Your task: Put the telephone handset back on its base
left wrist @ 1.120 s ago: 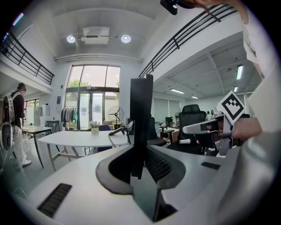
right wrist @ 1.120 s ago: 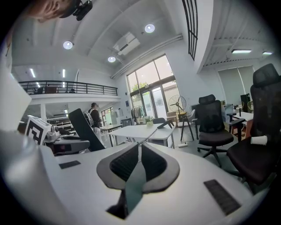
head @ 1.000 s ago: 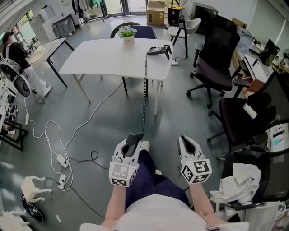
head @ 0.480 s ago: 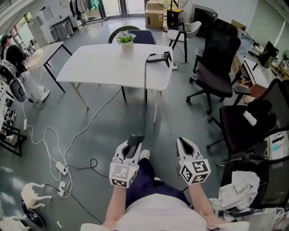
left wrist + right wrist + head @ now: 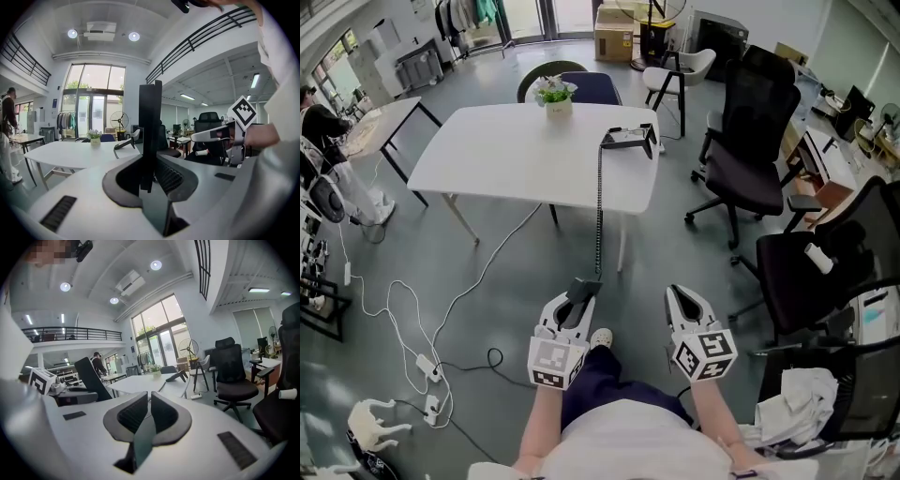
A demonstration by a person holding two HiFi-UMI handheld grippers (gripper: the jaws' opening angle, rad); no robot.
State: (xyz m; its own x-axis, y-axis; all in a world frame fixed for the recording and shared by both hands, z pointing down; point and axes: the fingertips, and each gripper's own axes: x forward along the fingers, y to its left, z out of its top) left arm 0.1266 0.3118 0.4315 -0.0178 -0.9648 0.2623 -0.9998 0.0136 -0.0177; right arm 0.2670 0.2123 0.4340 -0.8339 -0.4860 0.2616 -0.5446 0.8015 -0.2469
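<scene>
My left gripper (image 5: 577, 296) is shut on the black telephone handset (image 5: 581, 289), which stands upright between its jaws in the left gripper view (image 5: 150, 119). A black coiled cord (image 5: 600, 202) runs from the handset up to the telephone base (image 5: 630, 137), which sits near the right edge of the white table (image 5: 506, 155). The base also shows far ahead in both gripper views (image 5: 123, 143) (image 5: 177, 376). My right gripper (image 5: 684, 294) is held level beside the left one, its jaws shut (image 5: 149, 401) with nothing between them.
A small potted plant (image 5: 552, 94) stands at the table's far edge. Black office chairs (image 5: 752, 131) crowd the right side. White cables and a power strip (image 5: 427, 333) lie on the floor at the left. A person (image 5: 323, 122) stands at the far left.
Both grippers have travelled forward together toward the table, which now sits lower and larger in the head view. The handset stays in the left gripper.
</scene>
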